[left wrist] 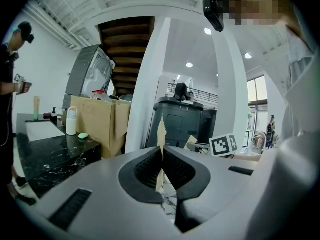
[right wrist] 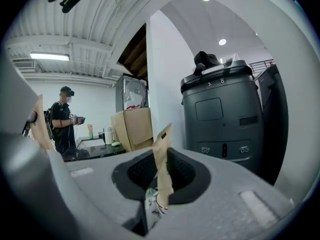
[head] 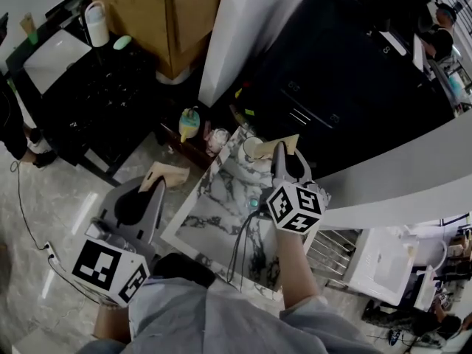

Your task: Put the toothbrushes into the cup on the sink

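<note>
My right gripper [head: 282,153] is shut on a tan paper toothbrush packet [head: 286,144] and holds it over the far end of the marble sink counter [head: 214,223], right beside a white cup [head: 252,147]. In the right gripper view the packet [right wrist: 162,156] stands upright between the pads. My left gripper [head: 157,185] hangs left of the counter, over the floor, shut on a second tan packet [head: 168,174]. In the left gripper view that packet [left wrist: 161,134] shows edge-on, pinched between the closed jaws.
A colourful bottle [head: 189,124] and a glass [head: 218,140] stand past the counter's far corner. Behind are a white pillar [head: 236,28], a cardboard box [head: 158,13], a black counter [head: 96,94] and a large dark bin [head: 346,72]. A person [right wrist: 64,119] stands at the black counter.
</note>
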